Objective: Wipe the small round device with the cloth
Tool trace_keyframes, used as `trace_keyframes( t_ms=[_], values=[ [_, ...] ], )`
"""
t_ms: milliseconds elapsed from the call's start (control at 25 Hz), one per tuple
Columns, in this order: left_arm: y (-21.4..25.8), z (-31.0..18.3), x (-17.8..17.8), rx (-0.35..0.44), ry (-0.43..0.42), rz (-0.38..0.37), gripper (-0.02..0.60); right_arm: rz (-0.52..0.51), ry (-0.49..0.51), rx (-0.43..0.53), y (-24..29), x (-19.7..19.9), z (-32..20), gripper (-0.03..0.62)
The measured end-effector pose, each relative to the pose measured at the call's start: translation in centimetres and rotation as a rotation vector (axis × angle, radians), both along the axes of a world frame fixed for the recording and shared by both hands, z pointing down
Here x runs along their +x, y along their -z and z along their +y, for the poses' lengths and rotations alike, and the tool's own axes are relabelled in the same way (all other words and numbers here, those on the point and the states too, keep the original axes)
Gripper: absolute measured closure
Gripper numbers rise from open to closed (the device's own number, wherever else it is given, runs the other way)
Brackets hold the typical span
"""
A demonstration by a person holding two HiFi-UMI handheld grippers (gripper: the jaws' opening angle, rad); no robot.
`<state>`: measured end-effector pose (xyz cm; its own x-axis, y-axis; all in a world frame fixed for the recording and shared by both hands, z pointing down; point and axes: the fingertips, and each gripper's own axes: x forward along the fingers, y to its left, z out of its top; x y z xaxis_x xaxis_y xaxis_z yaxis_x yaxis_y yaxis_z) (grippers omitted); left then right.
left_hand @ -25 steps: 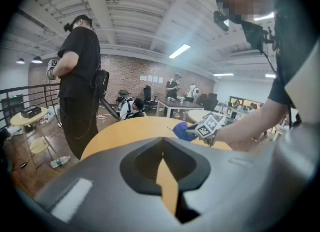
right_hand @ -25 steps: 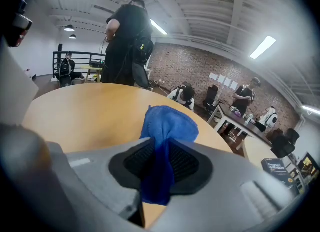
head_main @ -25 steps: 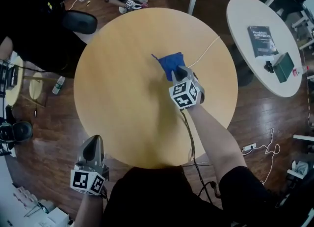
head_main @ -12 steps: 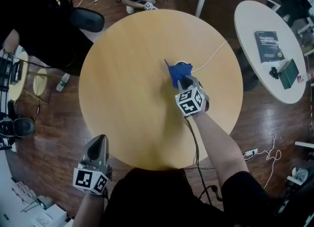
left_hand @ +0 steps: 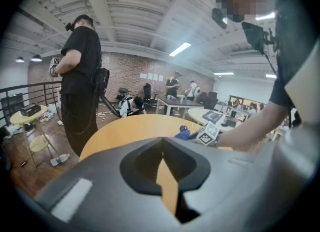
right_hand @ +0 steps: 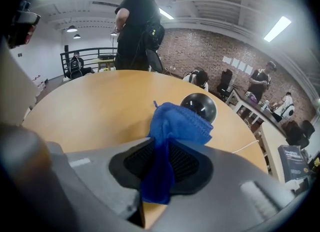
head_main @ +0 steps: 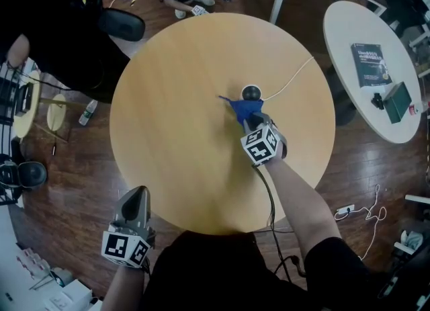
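Pulled back toward the person since a second ago, the blue microfibre cloth (head_main: 242, 107) no longer covers the small round black dome-shaped device (head_main: 251, 92), which now shows bare just beyond it. Nearest, by the near rim of the round light-wood bench (head_main: 168, 142), the left tongs (head_main: 137, 191) are held with tips together and nothing between them. Farther in, the right tongs (head_main: 249, 119) pinch a fold of the cloth, whose free end reaches the device's near side at mid-bench, and a thin white cable (head_main: 290, 73) runs from the device toward the far right rim.
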<state>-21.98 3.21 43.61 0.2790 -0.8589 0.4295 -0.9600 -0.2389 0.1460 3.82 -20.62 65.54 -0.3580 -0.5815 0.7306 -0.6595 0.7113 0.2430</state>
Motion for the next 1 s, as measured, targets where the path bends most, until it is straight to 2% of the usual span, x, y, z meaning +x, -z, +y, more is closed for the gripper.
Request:
trace_keyframes(
  t_ms=[120, 320, 560, 640, 800, 1000],
  values=[
    [-0.2, 0.1, 0.1, -0.002, 0.008, 0.019, 0.575, -0.005, -0.003, 0.011, 0.2, 0.4, 0.6, 0.507],
    [-0.6, -0.1, 0.3, 0.005, 0.020, 0.037, 0.575, -0.047, -0.047, 0.226, 5.6, 1.7, -1.9, 0.507],
    [-0.8, 0.4, 0.3, 0.000, 0.028, 0.040, 0.575, -0.058, -0.063, 0.325, 9.7, 1.6, -5.5, 0.507],
    [-0.7, 0.5, 0.2, 0.000, 0.032, 0.035, 0.575, -0.055, -0.070, 0.318, 9.9, 1.5, -6.6, 0.507],
    [-0.6, 0.7, -0.3, 0.001, 0.042, 0.031, 0.575, -0.036, -0.074, 0.235, 8.4, 0.9, -7.7, 0.505],
    [-0.7, 0.9, -0.4, 0.001, 0.054, 0.039, 0.575, -0.032, -0.041, 0.216, 7.6, -0.2, -6.7, 0.505]
  ],
)
